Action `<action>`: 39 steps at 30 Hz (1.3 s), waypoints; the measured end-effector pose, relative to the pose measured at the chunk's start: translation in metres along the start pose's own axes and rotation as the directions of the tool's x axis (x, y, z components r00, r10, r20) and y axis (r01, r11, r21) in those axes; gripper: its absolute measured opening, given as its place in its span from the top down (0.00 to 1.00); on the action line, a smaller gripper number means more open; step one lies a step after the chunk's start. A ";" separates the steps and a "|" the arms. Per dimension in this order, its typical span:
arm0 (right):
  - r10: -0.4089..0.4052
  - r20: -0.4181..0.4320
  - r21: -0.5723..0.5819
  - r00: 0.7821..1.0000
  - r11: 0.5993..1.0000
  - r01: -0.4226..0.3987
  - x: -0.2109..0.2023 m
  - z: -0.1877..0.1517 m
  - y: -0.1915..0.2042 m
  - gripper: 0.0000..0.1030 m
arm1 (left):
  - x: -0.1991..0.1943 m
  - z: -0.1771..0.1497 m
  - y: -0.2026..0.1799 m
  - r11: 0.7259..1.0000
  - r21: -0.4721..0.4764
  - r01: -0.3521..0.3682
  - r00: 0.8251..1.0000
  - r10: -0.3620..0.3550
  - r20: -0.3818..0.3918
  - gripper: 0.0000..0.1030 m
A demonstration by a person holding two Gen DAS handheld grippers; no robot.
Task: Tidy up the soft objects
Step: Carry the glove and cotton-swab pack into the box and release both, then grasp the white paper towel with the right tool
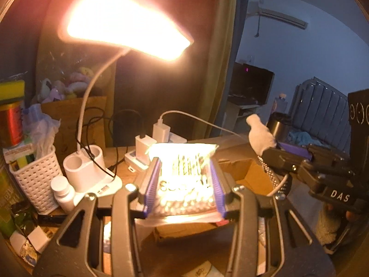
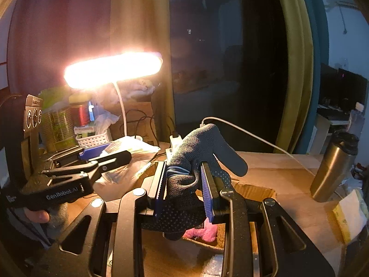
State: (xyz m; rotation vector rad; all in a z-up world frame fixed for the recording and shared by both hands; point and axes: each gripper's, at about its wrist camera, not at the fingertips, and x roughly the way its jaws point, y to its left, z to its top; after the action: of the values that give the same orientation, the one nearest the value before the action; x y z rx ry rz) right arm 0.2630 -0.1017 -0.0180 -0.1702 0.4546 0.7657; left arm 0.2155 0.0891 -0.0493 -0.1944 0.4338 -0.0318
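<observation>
My left gripper (image 1: 185, 180) is shut on a clear plastic packet (image 1: 184, 168) of small white pieces, held above the open cardboard box (image 1: 249, 173). My right gripper (image 2: 184, 180) is shut on a grey knit glove (image 2: 200, 147) with dotted grip, its fingers pointing up, over the same box (image 2: 253, 191). The glove also shows in the left wrist view (image 1: 260, 133), lit white, with the right gripper (image 1: 272, 152) at the right. The left gripper (image 2: 110, 157) and its packet (image 2: 131, 147) show at the left of the right wrist view. A pink fluffy thing (image 2: 205, 230) lies in the box below the glove.
A lit white desk lamp (image 1: 124, 23) hangs over the desk, its base (image 1: 90, 168) at the left. A white woven basket (image 1: 37, 180), pill bottle (image 1: 62, 194), chargers (image 1: 161, 131) and cables crowd the back. A steel tumbler (image 2: 332, 166) stands at the right. Plush toys (image 1: 66, 87) sit behind.
</observation>
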 end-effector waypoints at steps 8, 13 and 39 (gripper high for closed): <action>0.036 -0.031 0.031 0.999 0.999 -0.035 0.032 -0.004 -0.012 0.70 | 0.039 -0.012 0.007 1.000 -0.010 0.007 0.998 -0.008 -0.065 0.58; 0.055 -0.056 0.054 0.997 0.997 -0.052 0.047 -0.010 -0.020 0.70 | 0.063 -0.023 0.008 1.000 -0.006 -0.018 0.988 0.017 -0.152 0.53; 0.065 -0.240 0.015 0.969 0.998 -0.063 0.107 -0.029 0.003 0.48 | 0.016 -0.032 0.059 0.984 -0.127 -0.126 0.985 0.110 -0.131 0.28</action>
State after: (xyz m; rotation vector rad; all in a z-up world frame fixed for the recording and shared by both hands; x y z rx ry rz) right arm 0.3187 -0.0417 -0.0928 -0.2437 0.6957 0.8107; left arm 0.2158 0.1397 -0.0952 -0.3004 0.5710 0.1029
